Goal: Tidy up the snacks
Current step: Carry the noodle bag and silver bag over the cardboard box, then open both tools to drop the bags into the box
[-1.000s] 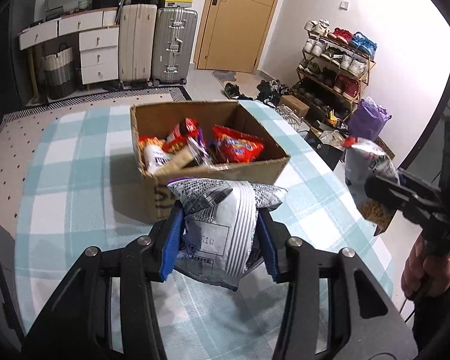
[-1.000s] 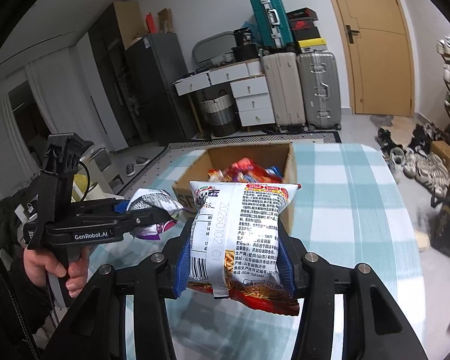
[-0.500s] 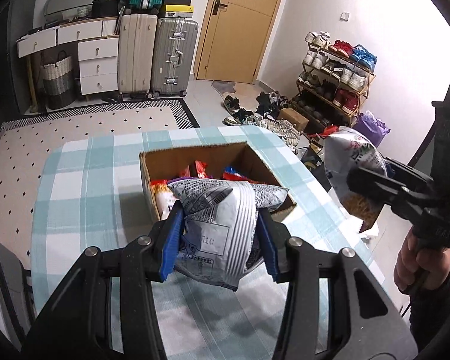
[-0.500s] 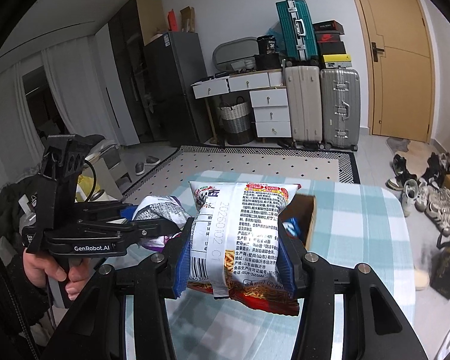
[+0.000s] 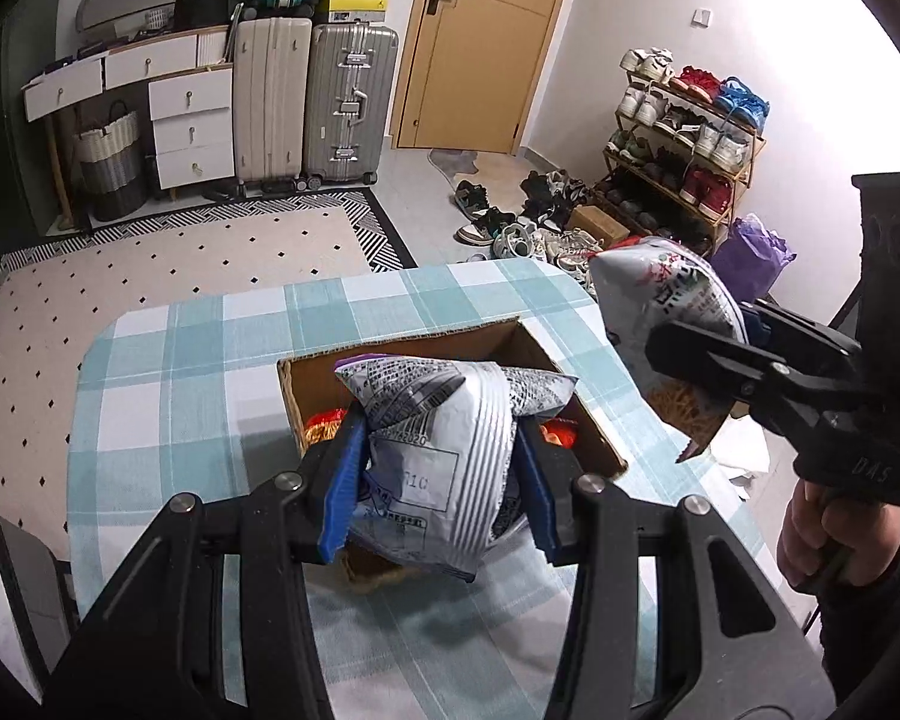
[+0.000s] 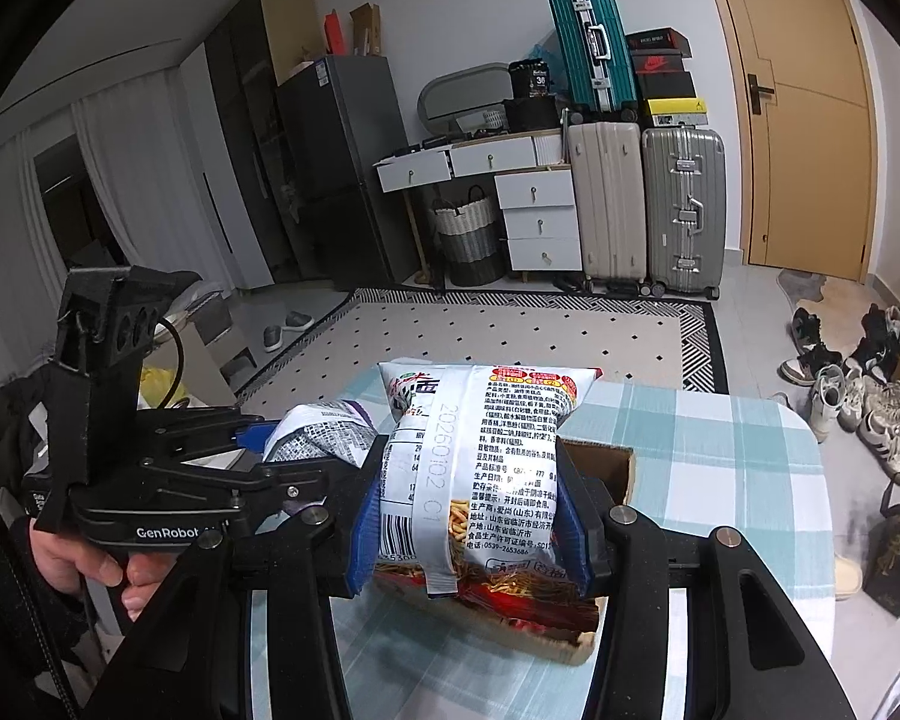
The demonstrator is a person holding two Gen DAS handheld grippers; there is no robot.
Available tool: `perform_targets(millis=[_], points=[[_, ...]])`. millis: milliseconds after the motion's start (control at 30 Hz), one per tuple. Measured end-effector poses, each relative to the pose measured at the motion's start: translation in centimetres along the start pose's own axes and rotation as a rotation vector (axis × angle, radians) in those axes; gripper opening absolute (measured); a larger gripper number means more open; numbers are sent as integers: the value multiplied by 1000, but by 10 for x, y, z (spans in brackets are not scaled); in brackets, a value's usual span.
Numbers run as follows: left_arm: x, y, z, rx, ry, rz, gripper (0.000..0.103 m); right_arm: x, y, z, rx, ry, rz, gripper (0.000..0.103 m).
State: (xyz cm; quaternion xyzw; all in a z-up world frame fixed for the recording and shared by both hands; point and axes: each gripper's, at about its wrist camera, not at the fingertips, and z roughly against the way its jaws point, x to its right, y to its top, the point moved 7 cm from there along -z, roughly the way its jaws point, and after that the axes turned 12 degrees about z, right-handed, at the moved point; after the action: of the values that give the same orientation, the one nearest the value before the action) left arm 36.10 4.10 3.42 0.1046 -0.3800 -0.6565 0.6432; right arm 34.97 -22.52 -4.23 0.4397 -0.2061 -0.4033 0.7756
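Snacks are in both tools. Nearest in the left wrist view, the left gripper (image 5: 438, 480) clamps a crinkled silver-and-white foil snack bag with a purple top edge (image 5: 444, 450) between its blue pads, holding it in the air above the near end of the open brown cardboard box (image 5: 594, 438). To the right, the right gripper (image 6: 468, 516) is closed on a white, red-bottomed noodle snack packet with printed text (image 6: 480, 468), also lifted above the table with the teal-and-white checked cloth (image 5: 180, 372). Red and orange packets show inside the box, mostly hidden behind the silver bag.

Both bags are puffy and slick, and each is pinched only across its middle. I judge that a quick swing could let one slide out of the pads and fall to the tiled floor, since the right packet hangs near the table's right edge. Too hard a squeeze might burst a bag or crush what is inside. The two tools sit close together, so they could knock each other.

Compared with a second ago, both cameras are higher and farther back: the box looks smaller and farther off, and more of the far rug and tabletop shows. Neither grip has changed.
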Motion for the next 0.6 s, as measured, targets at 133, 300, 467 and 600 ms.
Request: perform_targets(millis=[133,300,467,600], points=[[-8,11,-27,-22,14,13,43,13,4,-19,-20,-17,-7,49],[-20,17,-54,-39,18,22,44,27,1,-43,-46,-10,-19,49],[-31,15,-82,-64,20,24,44,38,-10,-68,-87,3,-36,49],[-38,12,-100,-82,18,26,44,42,-18,-83,-112,11,-43,49]])
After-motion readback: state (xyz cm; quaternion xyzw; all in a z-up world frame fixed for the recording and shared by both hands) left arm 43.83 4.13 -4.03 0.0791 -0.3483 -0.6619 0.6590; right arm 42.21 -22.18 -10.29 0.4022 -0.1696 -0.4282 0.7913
